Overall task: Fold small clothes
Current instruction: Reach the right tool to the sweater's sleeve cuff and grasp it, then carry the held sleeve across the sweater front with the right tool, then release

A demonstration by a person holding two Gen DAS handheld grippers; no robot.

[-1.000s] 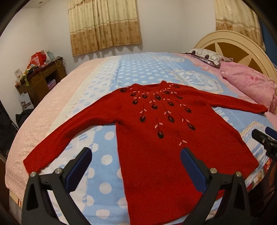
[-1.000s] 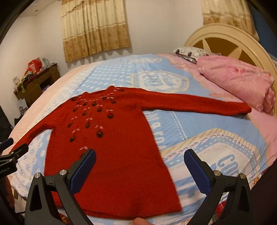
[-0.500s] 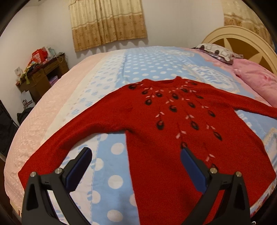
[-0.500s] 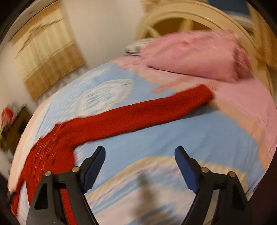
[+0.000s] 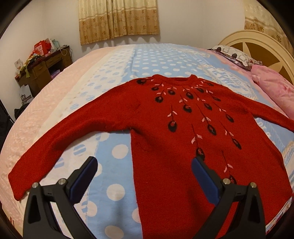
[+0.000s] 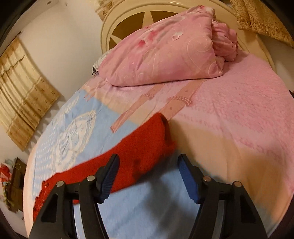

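A red knitted sweater [image 5: 165,132] with dark embroidered flowers lies flat and face up on the bed, both sleeves spread out. My left gripper [image 5: 144,165] hangs open above the sweater's left body edge, near the hem, with nothing between its fingers. In the right wrist view the cuff end of the sweater's sleeve [image 6: 147,147] lies just beyond my right gripper [image 6: 148,163]. Its jaws are closing, with the sleeve end between them and the blue pads [image 6: 187,176] apart from the cloth.
The bed carries a blue polka-dot blanket [image 5: 117,152] with pink bedding [image 6: 238,119] around it. A folded pink quilt [image 6: 165,49] and a cream headboard [image 6: 147,11] stand beyond the sleeve. A cluttered wooden desk [image 5: 40,68] stands by the far left wall under curtains [image 5: 117,18].
My right gripper swung right from the sweater's body along the sleeve to its cuff, rolling as it went, and its jaws narrowed. The left gripper moved slightly closer over the sweater early on.
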